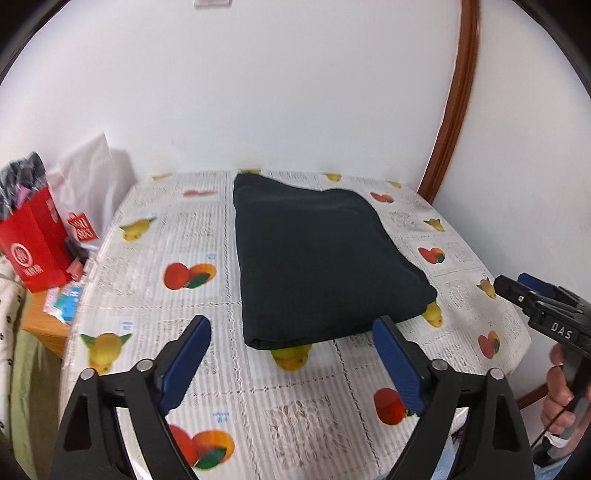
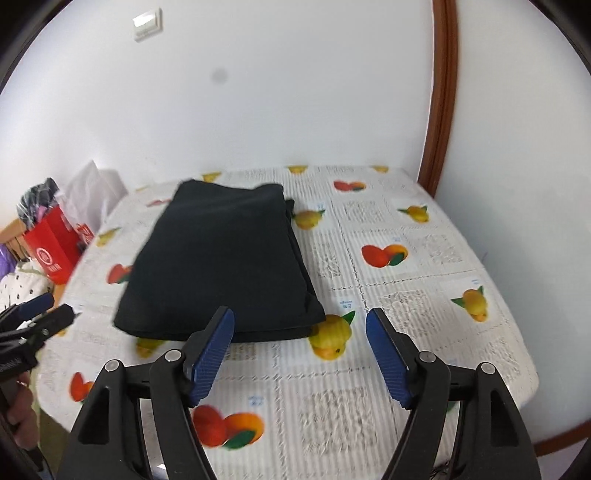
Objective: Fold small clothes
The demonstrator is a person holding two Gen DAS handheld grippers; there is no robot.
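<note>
Black garment (image 1: pixel 317 258) folded into neat rectangle, flat on fruit-print cloth (image 1: pixel 177 236), toward far middle of table. Left gripper (image 1: pixel 291 354) spread wide, empty, blue pads (image 1: pixel 186 363) above cloth just short of garment's near edge. Right gripper (image 2: pixel 300 352) likewise parted, nothing held, at garment's near right corner. Red bag (image 1: pixel 31 236) and white bag (image 1: pixel 90 177) off table's left side. White wall (image 1: pixel 258 92) behind; light switch (image 2: pixel 147 24) high on it.

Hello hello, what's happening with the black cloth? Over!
Left gripper open, empty. Right gripper open, empty. Black cloth folded flat on table, untouched. Nothing in the way.
</note>
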